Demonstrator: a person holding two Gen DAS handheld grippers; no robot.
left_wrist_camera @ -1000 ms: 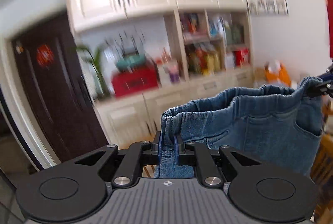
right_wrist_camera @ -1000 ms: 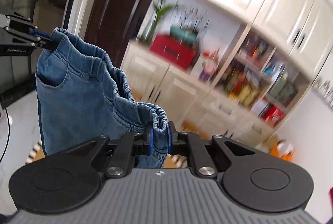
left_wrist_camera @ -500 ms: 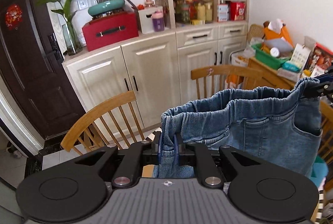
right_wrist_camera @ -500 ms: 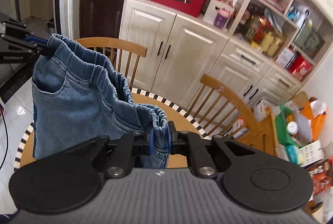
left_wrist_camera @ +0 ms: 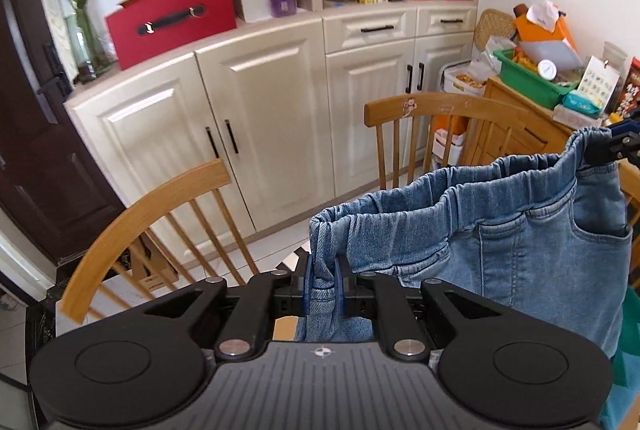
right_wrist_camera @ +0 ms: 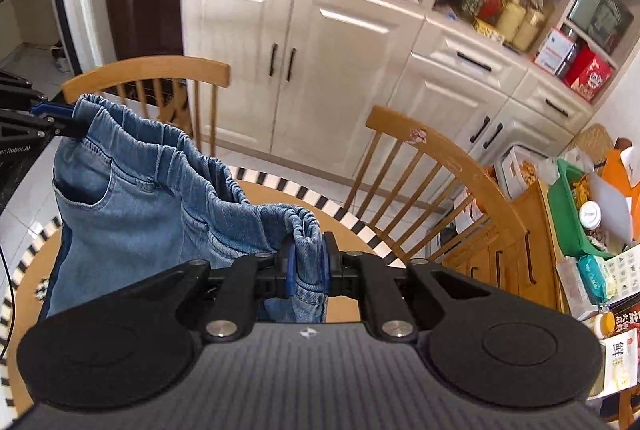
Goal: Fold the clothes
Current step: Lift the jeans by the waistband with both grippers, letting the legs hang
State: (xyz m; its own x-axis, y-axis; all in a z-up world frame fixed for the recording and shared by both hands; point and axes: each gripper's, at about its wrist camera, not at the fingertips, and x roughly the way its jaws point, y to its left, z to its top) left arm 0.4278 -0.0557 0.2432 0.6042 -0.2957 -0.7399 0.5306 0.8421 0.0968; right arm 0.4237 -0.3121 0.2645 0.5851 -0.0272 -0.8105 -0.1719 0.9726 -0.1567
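A pair of blue jeans [left_wrist_camera: 520, 250] with an elastic waistband hangs in the air, stretched between my two grippers. My left gripper [left_wrist_camera: 323, 284] is shut on one end of the waistband. My right gripper [right_wrist_camera: 307, 266] is shut on the other end. The jeans [right_wrist_camera: 132, 206] hang above a round wooden table [right_wrist_camera: 352, 230] with a black-and-white striped rim. The right gripper's tip shows at the right edge of the left wrist view [left_wrist_camera: 612, 146]; the left gripper's tip shows at the left edge of the right wrist view [right_wrist_camera: 52, 116]. The trouser legs are hidden below.
Two wooden spindle-back chairs [right_wrist_camera: 436, 182] [right_wrist_camera: 160, 86] stand at the table's far side. Cream cabinets [left_wrist_camera: 260, 118] with a red box [left_wrist_camera: 172, 18] on top are behind them. A wooden side cabinet [right_wrist_camera: 532, 254] with a green bin [right_wrist_camera: 568, 214] stands at the right.
Both grippers have come down with the jeans: the view has dropped from the upper cupboards to the chairs and the table. The grip on the waistband is unchanged.
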